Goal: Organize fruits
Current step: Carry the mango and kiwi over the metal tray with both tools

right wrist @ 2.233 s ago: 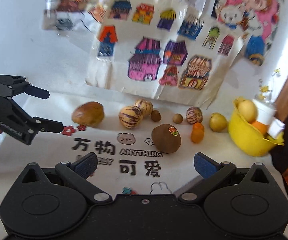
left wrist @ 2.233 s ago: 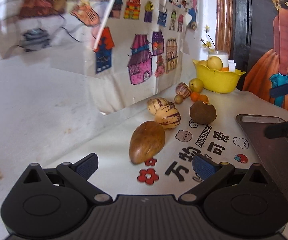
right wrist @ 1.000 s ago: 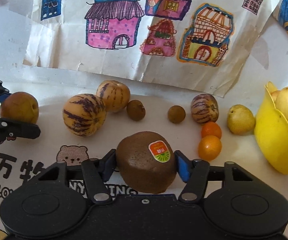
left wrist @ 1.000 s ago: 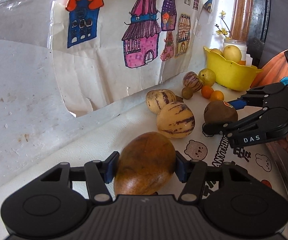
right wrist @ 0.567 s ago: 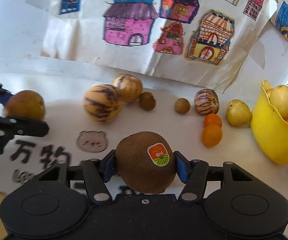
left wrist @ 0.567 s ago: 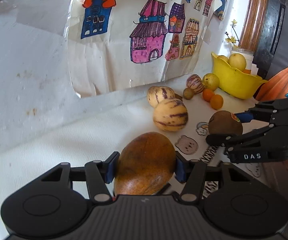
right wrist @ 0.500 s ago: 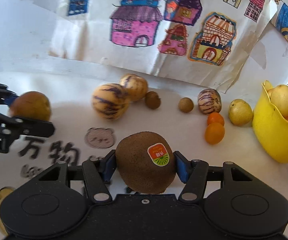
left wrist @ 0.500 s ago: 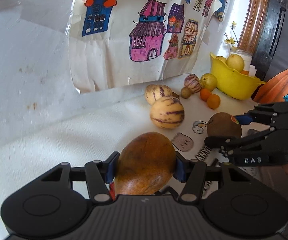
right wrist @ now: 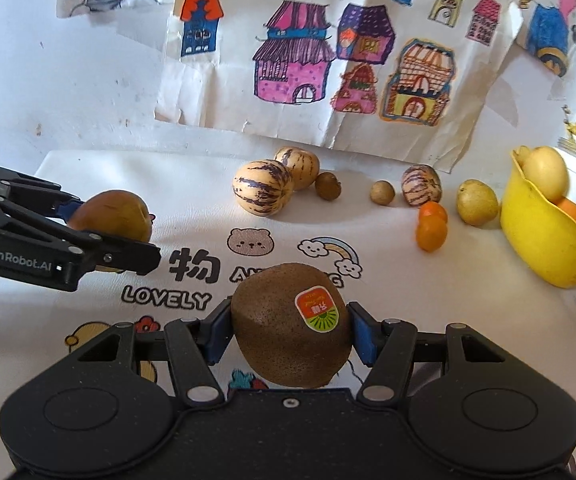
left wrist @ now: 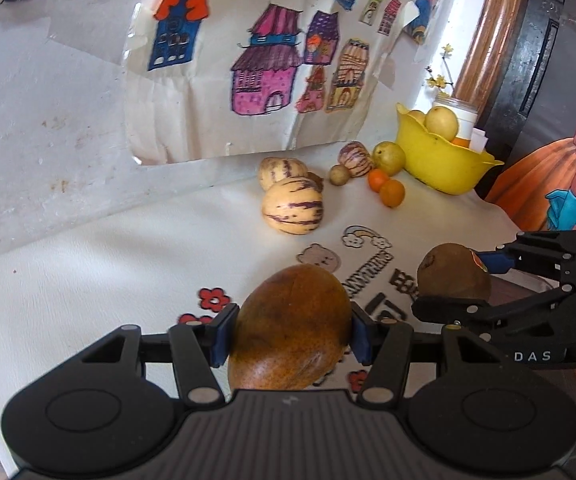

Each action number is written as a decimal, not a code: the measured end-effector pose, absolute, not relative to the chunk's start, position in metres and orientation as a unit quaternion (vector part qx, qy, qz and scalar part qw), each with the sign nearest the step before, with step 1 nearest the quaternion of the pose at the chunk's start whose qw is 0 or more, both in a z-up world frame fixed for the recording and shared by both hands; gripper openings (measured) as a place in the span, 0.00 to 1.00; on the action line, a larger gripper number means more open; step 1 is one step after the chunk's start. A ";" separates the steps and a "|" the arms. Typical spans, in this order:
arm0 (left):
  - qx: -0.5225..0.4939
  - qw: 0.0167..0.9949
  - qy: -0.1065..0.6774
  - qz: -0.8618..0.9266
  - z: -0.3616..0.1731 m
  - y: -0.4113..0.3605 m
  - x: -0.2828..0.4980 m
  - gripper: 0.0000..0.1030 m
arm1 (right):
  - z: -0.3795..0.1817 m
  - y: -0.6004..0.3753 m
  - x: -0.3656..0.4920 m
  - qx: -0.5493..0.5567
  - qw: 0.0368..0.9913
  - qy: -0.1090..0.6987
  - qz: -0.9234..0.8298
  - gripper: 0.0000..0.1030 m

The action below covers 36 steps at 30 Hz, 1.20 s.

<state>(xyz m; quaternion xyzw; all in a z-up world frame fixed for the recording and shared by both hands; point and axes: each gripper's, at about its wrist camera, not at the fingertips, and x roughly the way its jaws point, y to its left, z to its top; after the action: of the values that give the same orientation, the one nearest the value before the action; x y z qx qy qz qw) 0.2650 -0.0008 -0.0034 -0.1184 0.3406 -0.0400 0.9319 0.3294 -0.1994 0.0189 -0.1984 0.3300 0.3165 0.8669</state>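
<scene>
My left gripper point(left wrist: 291, 334) is shut on a smooth brown oval fruit point(left wrist: 288, 328), held above the white printed mat point(left wrist: 108, 272). My right gripper point(right wrist: 289, 330) is shut on a fuzzy brown kiwi point(right wrist: 288, 324) with a red-green sticker, also lifted off the mat point(right wrist: 427, 300). Each view shows the other gripper from the side: the right gripper point(left wrist: 457, 284) with the kiwi point(left wrist: 451, 278) at the right, the left gripper point(right wrist: 108, 232) with the brown fruit point(right wrist: 112, 216) at the left. A yellow bowl point(right wrist: 543, 240) with fruit in it stands at the far right.
Striped melons point(right wrist: 262, 192), two small brown fruits point(right wrist: 327, 186), two small oranges point(right wrist: 431, 234) and a yellow-green pear point(right wrist: 475, 202) lie in a row near the wall. Children's house drawings point(right wrist: 307, 64) hang on the white wall behind. A grey tray edge point(left wrist: 527, 280) shows behind the right gripper.
Both grippers have pulled back from the fruit row and risen a little, carrying their fruits; the row looks smaller and farther away. More of the printed mat is exposed below the kiwi.
</scene>
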 end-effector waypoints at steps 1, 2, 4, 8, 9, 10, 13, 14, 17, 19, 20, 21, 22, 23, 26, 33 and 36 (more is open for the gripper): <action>-0.119 0.932 0.340 -0.042 -0.002 -0.004 0.264 0.58 | 0.021 -0.204 0.327 -0.196 0.868 0.329 0.316 0.60; -0.119 0.932 0.339 -0.043 -0.001 -0.007 0.264 0.58 | 0.023 -0.208 0.325 -0.194 0.870 0.328 0.315 0.60; -0.121 0.933 0.337 -0.046 0.002 -0.014 0.263 0.58 | 0.025 -0.219 0.320 -0.188 0.873 0.326 0.310 0.60; -0.128 0.932 0.336 -0.055 0.004 -0.030 0.263 0.58 | 0.030 -0.244 0.313 -0.172 0.883 0.323 0.292 0.60; -0.127 0.932 0.336 -0.059 0.005 -0.034 0.263 0.58 | 0.031 -0.251 0.310 -0.169 0.886 0.322 0.287 0.60; -0.126 0.932 0.335 -0.063 0.006 -0.039 0.263 0.58 | 0.032 -0.258 0.307 -0.166 0.889 0.321 0.282 0.60; -0.123 0.932 0.331 -0.077 0.010 -0.055 0.262 0.58 | 0.036 -0.282 0.299 -0.158 0.897 0.319 0.261 0.60; -0.122 0.932 0.330 -0.083 0.011 -0.060 0.263 0.58 | 0.036 -0.289 0.297 -0.155 0.900 0.320 0.254 0.60; -0.120 0.931 0.329 -0.101 0.014 -0.077 0.266 0.58 | 0.036 -0.314 0.291 -0.144 0.908 0.323 0.225 0.60; -0.117 0.930 0.327 -0.116 0.016 -0.089 0.270 0.58 | 0.036 -0.328 0.287 -0.139 0.912 0.325 0.209 0.60; -0.113 0.930 0.326 -0.124 0.017 -0.095 0.271 0.58 | 0.035 -0.334 0.285 -0.138 0.914 0.326 0.201 0.60; -0.109 0.930 0.324 -0.133 0.019 -0.102 0.273 0.58 | 0.035 -0.340 0.283 -0.135 0.916 0.326 0.192 0.60; -0.106 0.930 0.320 -0.144 0.021 -0.108 0.275 0.58 | 0.034 -0.346 0.281 -0.133 0.918 0.327 0.183 0.60; -0.105 0.930 0.314 -0.157 0.023 -0.115 0.275 0.58 | 0.033 -0.351 0.279 -0.133 0.919 0.327 0.175 0.60; -0.093 0.929 0.304 -0.188 0.026 -0.135 0.278 0.58 | 0.030 -0.366 0.277 -0.132 0.922 0.329 0.156 0.60; -0.084 0.919 0.311 -0.227 0.011 -0.169 0.299 0.58 | 0.018 -0.376 0.292 -0.146 0.922 0.333 0.134 0.60; -0.095 0.911 0.322 -0.238 0.003 -0.174 0.306 0.58 | 0.015 -0.379 0.301 -0.154 0.922 0.332 0.128 0.60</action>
<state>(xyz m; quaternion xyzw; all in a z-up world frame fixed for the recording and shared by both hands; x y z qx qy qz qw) 0.3056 -0.1742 0.0028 -0.0955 0.3218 -0.2385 0.9113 0.3015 -0.3790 0.0153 -0.1539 0.3323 0.1277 0.9217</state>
